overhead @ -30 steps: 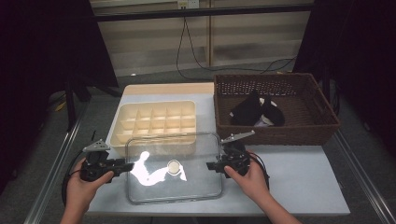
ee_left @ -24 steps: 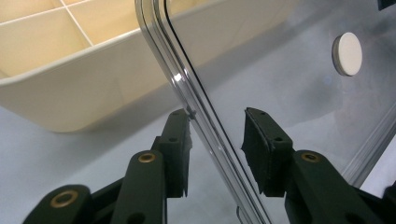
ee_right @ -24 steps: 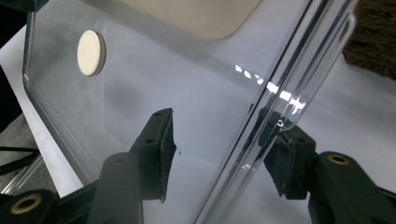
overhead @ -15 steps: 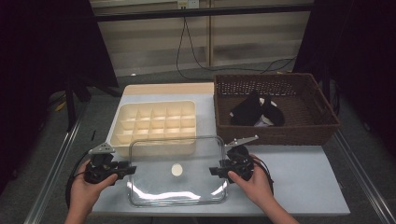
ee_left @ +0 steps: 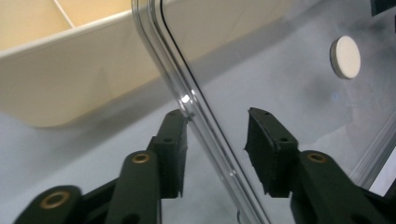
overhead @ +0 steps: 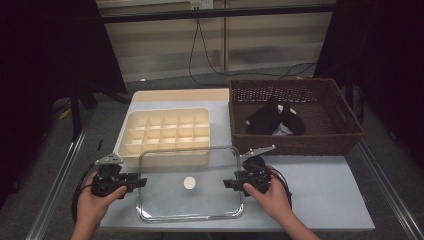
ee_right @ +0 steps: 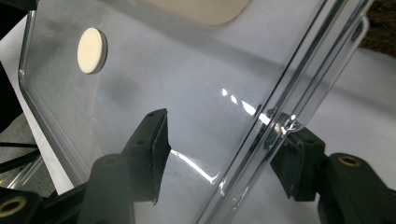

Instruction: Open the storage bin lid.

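Clear lid [overhead: 189, 184] lying flat on table [overhead: 320, 200], overlapping divided tray [overhead: 167, 131]. Left gripper [overhead: 131, 181] and right gripper [overhead: 231, 183] both gaping wide, straddling lid rims.

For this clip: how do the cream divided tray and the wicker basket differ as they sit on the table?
The tray is pale cream plastic, shallow and split into a grid of small cells that look empty; the basket is dark brown woven wicker, deeper, with one open space holding dark folded items. The tray sits left of the basket, its front edge behind the clear lid. Both are rectangular and open-topped.
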Available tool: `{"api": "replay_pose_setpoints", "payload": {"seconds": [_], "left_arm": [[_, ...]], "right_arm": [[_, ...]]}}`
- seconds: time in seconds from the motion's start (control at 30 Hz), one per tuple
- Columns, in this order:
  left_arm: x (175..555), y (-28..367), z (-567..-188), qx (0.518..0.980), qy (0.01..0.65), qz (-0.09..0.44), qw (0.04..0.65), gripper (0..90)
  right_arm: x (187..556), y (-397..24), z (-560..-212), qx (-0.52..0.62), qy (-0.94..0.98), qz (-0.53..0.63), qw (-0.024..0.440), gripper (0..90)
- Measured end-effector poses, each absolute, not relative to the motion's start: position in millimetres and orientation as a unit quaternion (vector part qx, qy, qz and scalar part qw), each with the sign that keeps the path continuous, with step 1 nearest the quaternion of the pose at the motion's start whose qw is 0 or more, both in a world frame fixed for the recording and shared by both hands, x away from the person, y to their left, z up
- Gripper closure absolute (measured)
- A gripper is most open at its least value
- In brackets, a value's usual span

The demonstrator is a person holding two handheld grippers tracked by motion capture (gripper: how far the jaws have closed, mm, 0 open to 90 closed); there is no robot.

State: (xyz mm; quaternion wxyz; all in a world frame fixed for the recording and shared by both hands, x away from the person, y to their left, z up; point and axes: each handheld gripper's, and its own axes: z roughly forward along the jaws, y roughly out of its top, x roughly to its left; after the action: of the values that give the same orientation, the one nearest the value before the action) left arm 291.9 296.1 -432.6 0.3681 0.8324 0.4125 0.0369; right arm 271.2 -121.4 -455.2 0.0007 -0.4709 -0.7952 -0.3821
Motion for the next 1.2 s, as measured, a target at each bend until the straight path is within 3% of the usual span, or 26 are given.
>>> {"api": "replay_pose_setpoints", "payload": {"seconds": [0.33, 1.2], "left_arm": [[302, 293, -430, 0.823, 0.418, 0.049, 0.381, 52.6], [286, 292, -422, 0.831, 0.417, 0.063, 0.363, 59.1]], "right_arm": [[275, -131, -450, -0.48, -0.783, -0.394, -0.014, 48.1], [275, -127, -446, -0.471, -0.792, -0.389, -0.003, 45.2]]}}
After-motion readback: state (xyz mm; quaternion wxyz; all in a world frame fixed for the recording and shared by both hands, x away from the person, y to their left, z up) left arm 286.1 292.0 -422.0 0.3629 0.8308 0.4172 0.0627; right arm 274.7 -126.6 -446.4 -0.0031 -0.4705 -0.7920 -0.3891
